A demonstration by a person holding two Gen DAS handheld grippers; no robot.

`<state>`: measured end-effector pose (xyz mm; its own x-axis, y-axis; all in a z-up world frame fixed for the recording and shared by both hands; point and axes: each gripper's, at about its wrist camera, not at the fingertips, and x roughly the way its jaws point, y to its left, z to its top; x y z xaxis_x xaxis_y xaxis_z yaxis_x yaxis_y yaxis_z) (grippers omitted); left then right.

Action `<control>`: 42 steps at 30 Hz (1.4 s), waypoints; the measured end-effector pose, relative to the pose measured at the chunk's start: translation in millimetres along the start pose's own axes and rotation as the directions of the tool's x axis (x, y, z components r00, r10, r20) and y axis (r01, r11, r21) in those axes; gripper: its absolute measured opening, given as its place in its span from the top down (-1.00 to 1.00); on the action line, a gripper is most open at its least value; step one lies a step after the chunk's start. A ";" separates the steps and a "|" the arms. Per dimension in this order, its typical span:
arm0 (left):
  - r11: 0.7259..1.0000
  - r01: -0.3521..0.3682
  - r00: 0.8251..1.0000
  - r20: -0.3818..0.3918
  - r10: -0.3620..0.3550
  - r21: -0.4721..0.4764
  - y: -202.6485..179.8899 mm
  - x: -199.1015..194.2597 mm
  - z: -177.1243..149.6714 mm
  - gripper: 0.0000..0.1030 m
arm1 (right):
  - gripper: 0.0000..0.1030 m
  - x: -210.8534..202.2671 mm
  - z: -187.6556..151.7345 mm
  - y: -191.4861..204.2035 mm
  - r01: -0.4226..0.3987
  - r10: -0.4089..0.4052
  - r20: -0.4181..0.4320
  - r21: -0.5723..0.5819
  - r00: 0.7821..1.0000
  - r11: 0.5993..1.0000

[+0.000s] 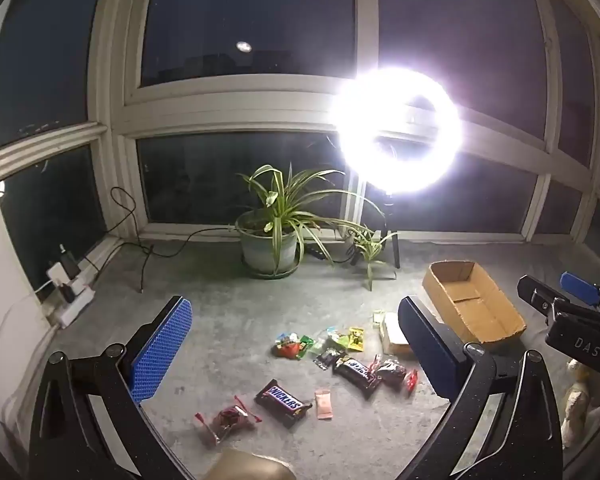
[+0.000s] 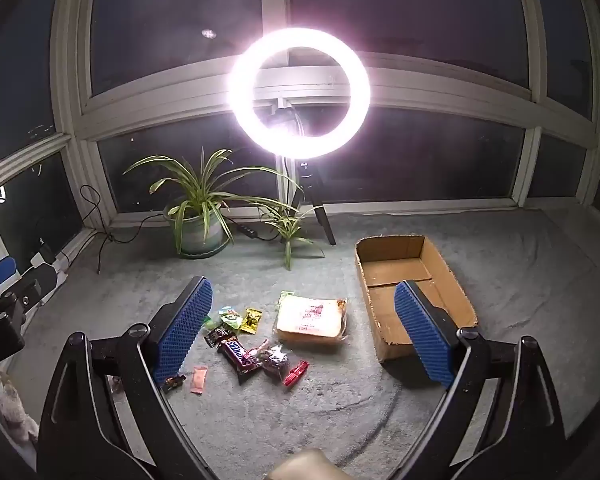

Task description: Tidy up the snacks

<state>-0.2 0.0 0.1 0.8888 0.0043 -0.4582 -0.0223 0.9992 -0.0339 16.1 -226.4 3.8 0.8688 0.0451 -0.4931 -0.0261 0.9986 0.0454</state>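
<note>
left gripper (image 1: 296, 354) held above the grey carpet (image 1: 228, 320), tilted down, jaws spread wide, nothing between the blue pads. under and ahead of its gap: loose snacks on the carpet. nearest, a snickers bar (image 1: 283, 397), with a red-twist candy (image 1: 227, 420) to its left and a small pink sachet (image 1: 323, 404) to its right. further ahead, a second snickers bar (image 1: 356, 371), a dark candy bag (image 1: 392, 372), a red packet (image 1: 288, 347), green and yellow packets (image 1: 356, 338). a flat tan pack (image 1: 394, 334) lies partly hidden behind its right finger. cardboard box (image 1: 474, 304) further right, beyond that finger, open top, nothing inside.

right gripper (image 2: 302, 334) also above the carpet, tilted down, jaws wide, holding nothing. from here the flat tan pack (image 2: 312, 318) sits ahead in the gap; snack cluster toward the left finger; cardboard box (image 2: 410, 292) partly behind the right finger.

beyond both: potted plant (image 1: 270, 236), ring light (image 1: 398, 130) on a stand, dark windows (image 1: 244, 16). power strip (image 1: 74, 300) far left by the wall.
</note>
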 end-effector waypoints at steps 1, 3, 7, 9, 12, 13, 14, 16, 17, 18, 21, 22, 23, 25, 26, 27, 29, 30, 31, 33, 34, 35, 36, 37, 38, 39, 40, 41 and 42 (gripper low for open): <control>1.000 -0.003 1.000 0.004 0.003 0.000 0.2 -0.2 0.1 -0.99 | -0.84 0.8 -0.5 -0.3 0.001 -0.001 -0.002 -0.001 1.000 1.000; 1.000 -0.001 1.000 0.010 0.001 -0.004 1.1 -0.7 0.3 -0.99 | -0.84 2.7 -2.0 -1.7 0.001 -0.001 -0.009 0.001 1.000 1.000; 1.000 0.006 1.000 0.010 -0.006 -0.025 8.8 0.8 -4.7 -0.99 | -0.84 6.5 -3.1 1.4 -0.007 0.007 -0.022 0.001 1.000 1.000; 1.000 0.005 1.000 0.000 -0.005 -0.018 11.1 3.9 -5.0 -0.99 | -0.84 9.1 -3.1 0.2 -0.006 0.006 -0.029 -0.002 1.000 1.000; 1.000 0.005 1.000 -0.001 -0.005 -0.007 10.0 2.2 -6.8 -0.99 | -0.84 9.3 -3.8 -1.0 -0.011 0.011 -0.026 -0.007 1.000 1.000; 1.000 -0.001 1.000 -0.007 0.001 -0.003 5.2 3.6 -4.6 -0.99 | -0.84 9.1 -4.9 -1.7 -0.013 0.013 -0.025 -0.006 1.000 1.000; 1.000 -0.003 1.000 -0.005 0.003 -0.001 3.9 3.3 -5.7 -0.99 | -0.84 9.2 -5.7 -1.7 -0.013 0.013 -0.026 -0.006 1.000 1.000; 1.000 -0.002 1.000 -0.008 0.002 0.000 3.9 3.5 -6.7 -0.99 | -0.84 7.1 -4.0 -1.6 -0.014 0.014 -0.032 -0.006 0.999 1.000; 1.000 0.000 1.000 -0.008 0.000 0.000 3.6 3.6 -6.7 -0.99 | -0.84 7.0 -3.9 -1.6 -0.013 0.013 -0.035 -0.005 0.999 1.000; 1.000 -0.001 1.000 -0.008 0.001 0.001 3.3 3.6 -6.5 -0.99 | -0.84 11.8 -4.6 0.9 -0.011 0.011 -0.041 -0.006 0.999 1.000; 1.000 -0.001 1.000 -0.008 0.001 -0.002 2.3 5.5 -4.5 -0.99 | -0.84 13.4 -5.7 1.0 -0.013 0.013 -0.040 -0.006 0.999 1.000; 1.000 0.000 1.000 -0.007 0.000 -0.003 2.1 5.4 -4.3 -0.99 | -0.84 13.1 -6.2 0.9 -0.014 0.014 -0.039 -0.006 0.999 1.000; 1.000 0.000 1.000 -0.006 0.000 -0.004 1.5 5.8 -4.2 -0.99 | -0.84 13.4 -6.2 1.0 -0.014 0.014 -0.038 -0.006 0.999 1.000; 1.000 0.000 1.000 -0.008 0.000 -0.008 -0.5 8.1 -3.2 -0.99 | -0.84 14.5 -6.2 1.4 -0.012 0.012 -0.036 -0.009 0.999 1.000; 1.000 0.001 1.000 -0.009 -0.001 -0.008 -2.0 8.9 -3.3 -0.99 | -0.84 14.3 -5.7 1.3 -0.010 0.010 -0.035 -0.010 0.999 1.000; 1.000 0.002 1.000 -0.008 -0.002 -0.007 -2.9 8.9 -3.8 -0.99 | -0.84 14.3 -5.9 1.2 -0.009 0.009 -0.033 -0.010 0.999 1.000; 1.000 0.002 1.000 -0.009 -0.002 -0.007 -3.8 9.2 -3.9 -0.99 | -0.84 16.1 -5.5 0.8 -0.007 0.007 -0.033 -0.009 0.999 1.000; 1.000 0.004 1.000 -0.012 -0.005 -0.010 -2.4 9.3 -3.0 -0.99 | -0.84 15.4 -5.4 1.7 -0.008 0.007 -0.033 -0.011 0.999 1.000; 1.000 0.004 1.000 -0.012 -0.005 -0.012 -2.8 9.3 -3.5 -0.99 | -0.84 16.4 -5.7 1.3 -0.007 0.007 -0.035 -0.008 0.999 1.000; 1.000 0.005 1.000 -0.014 -0.005 -0.012 -2.5 9.6 -2.3 -0.99 | -0.84 15.4 -6.2 1.7 -0.009 0.008 -0.033 -0.013 0.999 1.000; 1.000 0.006 1.000 -0.014 -0.006 -0.012 -2.5 9.6 -2.4 -0.99 | -0.84 15.3 -6.7 1.5 -0.008 0.008 -0.033 -0.013 0.999 1.000; 1.000 0.007 1.000 -0.015 -0.007 -0.012 -1.7 10.0 -2.5 -0.99 | -0.84 16.0 -6.7 1.6 -0.007 0.007 -0.034 -0.013 0.999 1.000; 1.000 0.007 1.000 -0.014 -0.007 -0.011 -2.1 10.0 -2.8 -0.99 | -0.84 16.5 -7.1 1.6 -0.008 0.007 -0.035 -0.013 0.999 1.000; 1.000 0.009 1.000 -0.015 -0.009 -0.011 -1.7 10.3 -2.4 -0.99 | -0.84 16.3 -7.6 0.8 -0.008 0.008 -0.035 -0.012 0.999 1.000; 1.000 0.010 1.000 -0.016 -0.010 -0.011 -1.8 10.9 -2.6 -0.99 | -0.84 17.2 -8.0 0.7 -0.008 0.008 -0.035 -0.013 0.999 1.000; 1.000 0.011 1.000 -0.018 -0.011 -0.009 -2.1 11.4 -3.1 -0.99 | -0.84 17.4 -8.5 0.4 -0.008 0.008 -0.034 -0.012 0.999 1.000; 1.000 0.012 1.000 -0.018 -0.012 -0.008 -2.3 11.4 -3.4 -0.99 | -0.84 17.4 -8.3 0.3 -0.008 0.007 -0.035 -0.011 0.999 1.000; 1.000 0.011 1.000 -0.017 -0.011 -0.007 -3.1 11.3 -3.6 -0.99 | -0.84 17.8 -8.3 0.2 -0.007 0.007 -0.034 -0.011 0.999 1.000; 1.000 0.012 1.000 -0.018 -0.012 -0.009 -3.2 11.7 -3.0 -0.99 | -0.84 17.5 -8.1 -0.1 -0.008 0.008 -0.035 -0.009 0.999 1.000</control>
<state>8.9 -3.3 -7.8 0.8806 -0.0084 -0.4738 -0.0158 0.9988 -0.0471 27.4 -225.5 -11.8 0.8508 0.0538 -0.5228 -0.0378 0.9984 0.0413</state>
